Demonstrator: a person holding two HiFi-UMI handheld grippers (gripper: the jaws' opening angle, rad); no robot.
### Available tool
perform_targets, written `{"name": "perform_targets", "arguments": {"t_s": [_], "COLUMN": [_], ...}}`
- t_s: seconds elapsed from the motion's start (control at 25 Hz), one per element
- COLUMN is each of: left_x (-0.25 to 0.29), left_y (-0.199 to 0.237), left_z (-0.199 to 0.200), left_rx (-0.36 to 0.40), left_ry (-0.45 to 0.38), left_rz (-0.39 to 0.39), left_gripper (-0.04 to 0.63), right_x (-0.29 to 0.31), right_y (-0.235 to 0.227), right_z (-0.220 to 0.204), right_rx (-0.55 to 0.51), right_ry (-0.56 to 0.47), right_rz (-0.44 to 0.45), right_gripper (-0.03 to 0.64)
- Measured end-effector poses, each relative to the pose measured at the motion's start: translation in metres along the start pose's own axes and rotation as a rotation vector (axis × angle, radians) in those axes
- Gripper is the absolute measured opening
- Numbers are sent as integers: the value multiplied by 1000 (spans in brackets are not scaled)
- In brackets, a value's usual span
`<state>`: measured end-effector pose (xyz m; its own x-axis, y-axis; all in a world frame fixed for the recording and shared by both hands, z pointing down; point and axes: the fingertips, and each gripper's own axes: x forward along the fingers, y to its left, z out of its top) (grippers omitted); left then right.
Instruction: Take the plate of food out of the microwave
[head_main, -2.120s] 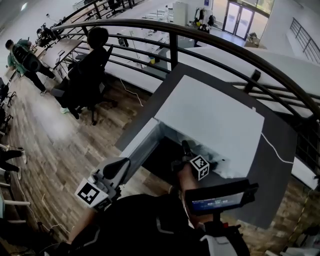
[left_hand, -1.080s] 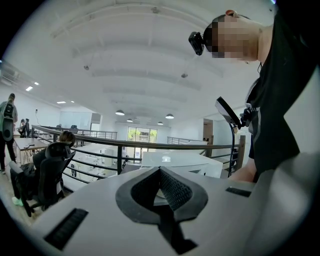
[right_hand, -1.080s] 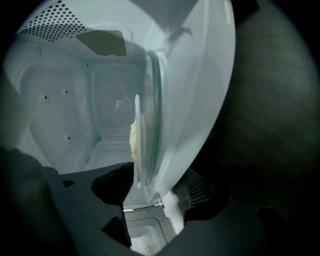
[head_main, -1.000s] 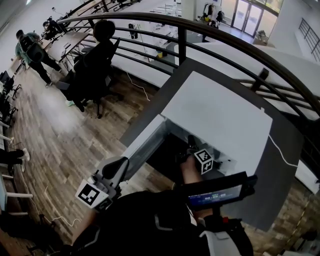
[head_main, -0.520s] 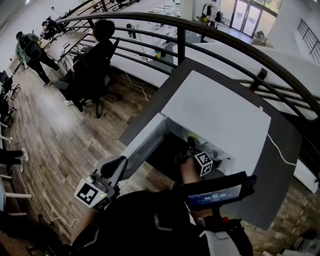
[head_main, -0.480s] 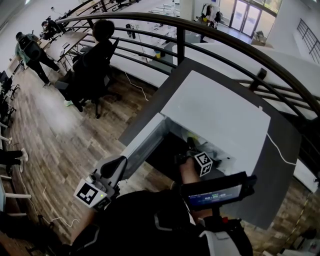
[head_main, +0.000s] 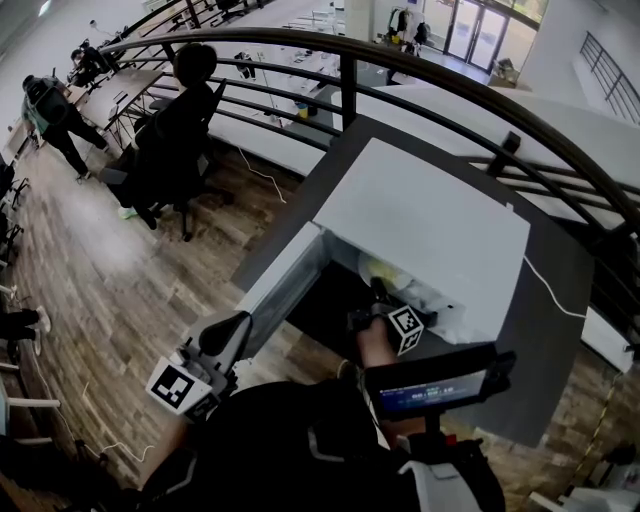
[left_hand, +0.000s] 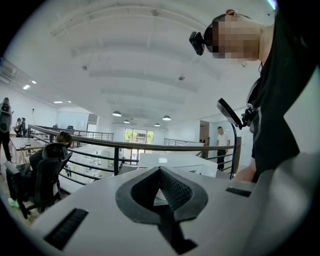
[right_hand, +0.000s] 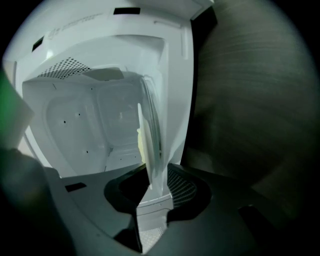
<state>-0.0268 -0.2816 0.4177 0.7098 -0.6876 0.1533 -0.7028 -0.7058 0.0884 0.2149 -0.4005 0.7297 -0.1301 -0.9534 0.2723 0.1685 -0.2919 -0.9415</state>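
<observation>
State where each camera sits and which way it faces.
Head view: on the person's head, steeply down at the microwave; shows black top, left claw, right claw.
Left gripper view: on the left claw, level over the railing; shows shut jaws, black top.
Right gripper view: on the right claw, into the microwave; jaws, just closed further, grip the plate.
Shared: head and right gripper views both show the microwave's inside.

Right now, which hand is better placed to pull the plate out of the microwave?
Right. The right gripper reaches into the microwave; its jaws have just been closing on the plate. The left gripper hangs outside, shut and empty.
</observation>
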Motion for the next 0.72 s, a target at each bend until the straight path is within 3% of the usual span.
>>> {"name": "perform_targets", "arguments": {"t_s": [0.2,0.72], "left_x": [-4,-14], "left_y": [2,19], "left_z": [-3,-10], "left_rx": [-6,-24], "left_ry": [-9,-31], "left_rz": [-11,-62], "left_gripper": [5,5], "right_x": [1,-9], "right_y": [5,0], "right_z": [-5,-37], "right_rx": [-31,-91], "right_ry": [9,63], "right_rz": [36,37], "right_gripper": [26,23]}}
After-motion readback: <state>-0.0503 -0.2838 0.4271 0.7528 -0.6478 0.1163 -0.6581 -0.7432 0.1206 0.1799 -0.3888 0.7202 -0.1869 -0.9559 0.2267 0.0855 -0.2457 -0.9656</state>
